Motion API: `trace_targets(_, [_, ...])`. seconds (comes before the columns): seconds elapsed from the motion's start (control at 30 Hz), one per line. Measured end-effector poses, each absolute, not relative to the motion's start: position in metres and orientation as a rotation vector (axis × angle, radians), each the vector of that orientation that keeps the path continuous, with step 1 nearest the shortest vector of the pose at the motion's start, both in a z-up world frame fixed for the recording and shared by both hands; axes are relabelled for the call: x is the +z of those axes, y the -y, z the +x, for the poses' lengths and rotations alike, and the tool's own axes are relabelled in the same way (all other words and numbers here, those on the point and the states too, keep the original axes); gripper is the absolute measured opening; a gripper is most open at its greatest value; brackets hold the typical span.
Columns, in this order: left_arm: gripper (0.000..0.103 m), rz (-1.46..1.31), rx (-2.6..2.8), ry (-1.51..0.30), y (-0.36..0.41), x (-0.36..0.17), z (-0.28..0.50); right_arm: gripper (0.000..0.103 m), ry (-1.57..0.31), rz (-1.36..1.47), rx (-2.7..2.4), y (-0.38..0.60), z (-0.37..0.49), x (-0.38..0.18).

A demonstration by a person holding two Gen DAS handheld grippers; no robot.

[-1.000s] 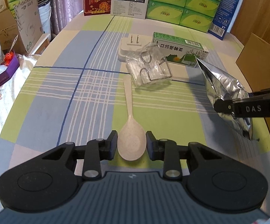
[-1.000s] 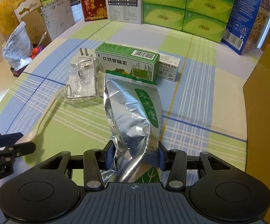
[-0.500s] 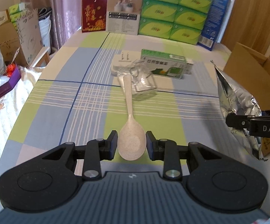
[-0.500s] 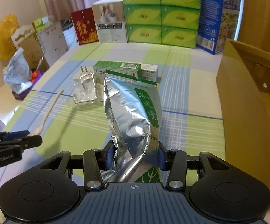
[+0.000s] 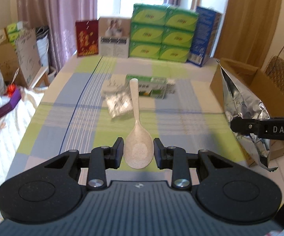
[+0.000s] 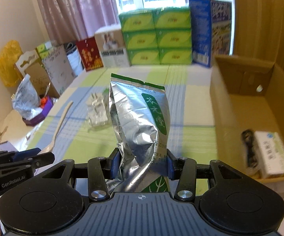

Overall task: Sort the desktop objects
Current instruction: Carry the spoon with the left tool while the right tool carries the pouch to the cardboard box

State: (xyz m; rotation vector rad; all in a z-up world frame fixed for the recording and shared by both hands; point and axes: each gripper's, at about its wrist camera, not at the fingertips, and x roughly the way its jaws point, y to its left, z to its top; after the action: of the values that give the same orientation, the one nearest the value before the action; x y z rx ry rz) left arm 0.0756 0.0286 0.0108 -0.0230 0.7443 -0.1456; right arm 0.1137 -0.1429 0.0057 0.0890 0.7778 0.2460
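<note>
Left tongs point(image 5: 138, 152) gripping spoon point(image 5: 137, 137), right tongs point(image 6: 143, 163) clamped on foil bag point(image 6: 140, 122), both above table point(image 5: 49, 129).

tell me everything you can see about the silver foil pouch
The silver foil pouch is crinkled metallic foil with a green band along its sealed top edge and a green oval label bearing pale characters. Its lower part shows small print and a green leaf design. It stands upright, lifted clear of the checked tablecloth, pinched near its bottom between the fingers of the right tool. The open cardboard box sits to its right.
</note>
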Motion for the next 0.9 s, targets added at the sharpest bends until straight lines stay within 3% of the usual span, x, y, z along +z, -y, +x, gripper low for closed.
trace_targets(0.43, [0.027,0.052,-0.389,-0.635,0.092,0.083,0.078,0.043,-0.673,0.112,0.067,0.259,0.094,0.076])
trace_targets(0.9, [0.027,0.080,-0.601,-0.727,0.213,0.066,0.122,0.043,-0.788,0.192,-0.055,0.357,0.111,0.046])
